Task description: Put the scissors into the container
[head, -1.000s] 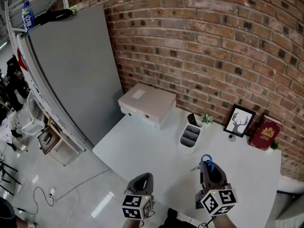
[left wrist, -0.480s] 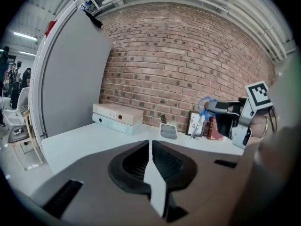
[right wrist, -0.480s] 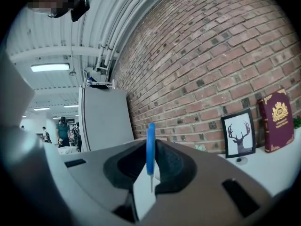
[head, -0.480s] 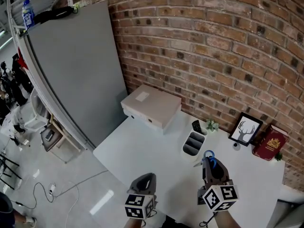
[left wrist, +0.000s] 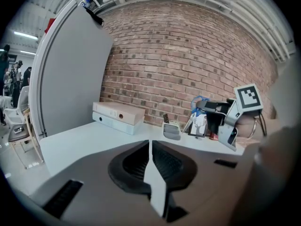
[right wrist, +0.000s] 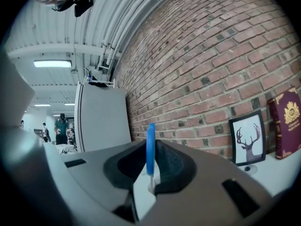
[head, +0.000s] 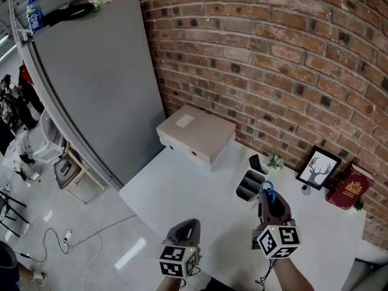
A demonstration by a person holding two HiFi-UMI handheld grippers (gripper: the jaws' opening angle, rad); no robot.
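My right gripper (head: 267,200) is shut on a pair of blue-handled scissors (head: 267,191), held above the white table (head: 182,190). The blue handle loop (right wrist: 150,147) stands upright between the jaws in the right gripper view. The grey divided container (head: 250,185) stands just left of the scissors' handle. In the left gripper view the container (left wrist: 171,131) sits near the brick wall, with the scissors (left wrist: 200,100) held up to its right. My left gripper (head: 187,225) hangs near the table's front edge, shut with nothing in it.
A white box (head: 195,132) lies at the table's back left. A small plant (head: 276,160), a framed deer picture (head: 317,168) and a red book (head: 347,188) line the brick wall. A tall grey panel (head: 97,83) stands left of the table.
The right gripper has carried the scissors forward toward the container; the blue handle now sits right beside it. The left gripper has stayed put.
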